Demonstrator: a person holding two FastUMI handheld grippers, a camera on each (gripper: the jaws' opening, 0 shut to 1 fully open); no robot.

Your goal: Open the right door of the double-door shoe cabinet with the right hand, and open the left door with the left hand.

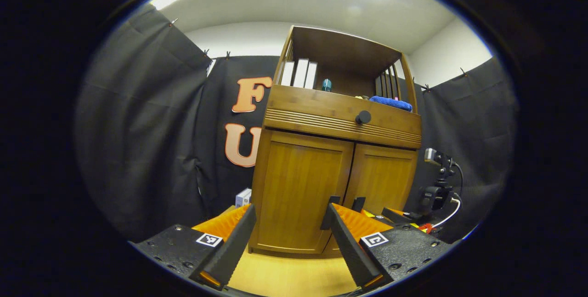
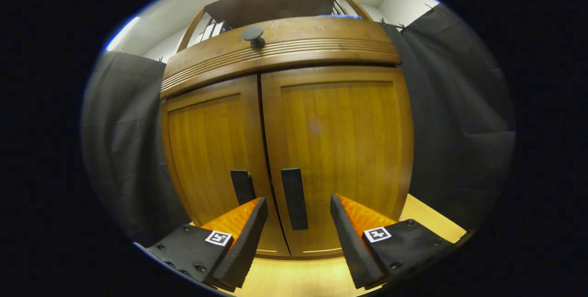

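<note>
Left gripper view first: the shoe cabinet [image 1: 337, 150] stands upright on the pale wooden floor [image 1: 294, 276], warm brown wood, both doors flush and closed. The left door [image 1: 301, 191] is the bigger panel here, the right door [image 1: 385, 177] narrower beside it, a dark seam between them. Above the doors runs a ribbed drawer front with a round dark knob [image 1: 363, 117]. On the open shelf above the drawer stand white books [image 1: 299, 73], a teal cup [image 1: 326, 85] and a folded blue cloth [image 1: 391, 102]. Right of the cabinet a small camera on a stand [image 1: 438, 182] trails a white cable. The left gripper [image 1: 289, 237] sits low in front of the left door, level, fingers spread wide with nothing between them, not touching the wood.

Right gripper view now: the cabinet looms close. The left door [image 2: 209, 159] and right door [image 2: 340, 154] meet at the centre seam, each with a dark vertical handle: the left handle [image 2: 241, 186] and the right handle [image 2: 294, 205]. The knob [image 2: 253, 36] sits high above. The right gripper [image 2: 298, 230] is aimed at the right handle, which lies between its open fingers, neither finger pressing on it.
</note>
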